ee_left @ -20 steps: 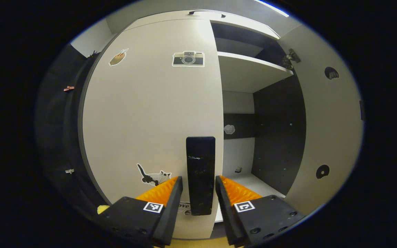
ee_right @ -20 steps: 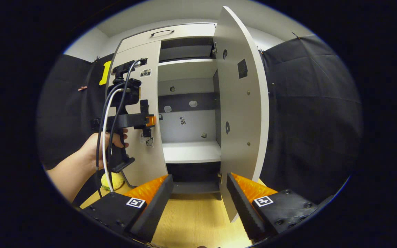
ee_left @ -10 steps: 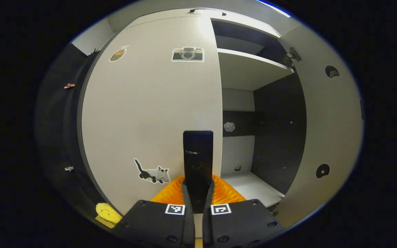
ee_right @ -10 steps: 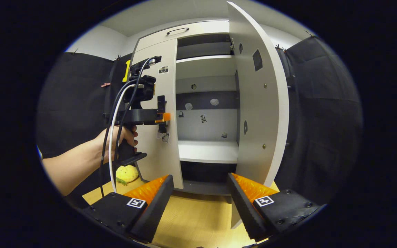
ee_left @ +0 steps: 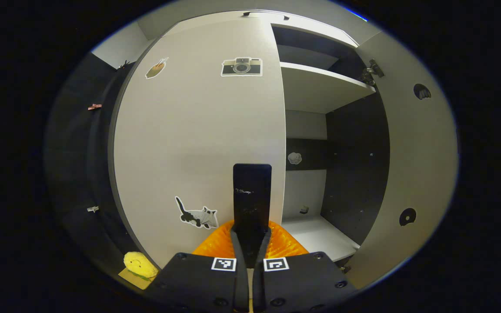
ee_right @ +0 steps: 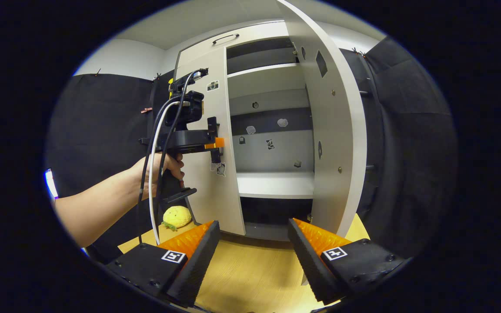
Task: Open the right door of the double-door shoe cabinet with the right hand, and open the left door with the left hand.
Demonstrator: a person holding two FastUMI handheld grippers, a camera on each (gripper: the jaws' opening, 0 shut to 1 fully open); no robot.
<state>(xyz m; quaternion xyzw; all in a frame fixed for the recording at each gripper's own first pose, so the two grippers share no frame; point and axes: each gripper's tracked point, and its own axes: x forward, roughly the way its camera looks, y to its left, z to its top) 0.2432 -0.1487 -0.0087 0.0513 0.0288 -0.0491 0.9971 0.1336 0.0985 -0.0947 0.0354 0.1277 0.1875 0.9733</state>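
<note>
Clamping the left door's handle (ee_left: 252, 191), your left gripper (ee_left: 250, 237) sat centred; your right gripper (ee_right: 252, 243) gaped wide before the opened right door (ee_right: 333, 130).

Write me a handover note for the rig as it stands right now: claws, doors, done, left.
Left claw: shut on the black handle of the left door, seen in both gripper views.
Right claw: open, holding nothing, back from the cabinet above the wooden floor.
Right door: swung wide open, shelves exposed. That half is done.
Left door: shut or very nearly, flush with the cabinet front.
Left to do: pull the left door open by its handle, then release.
</note>
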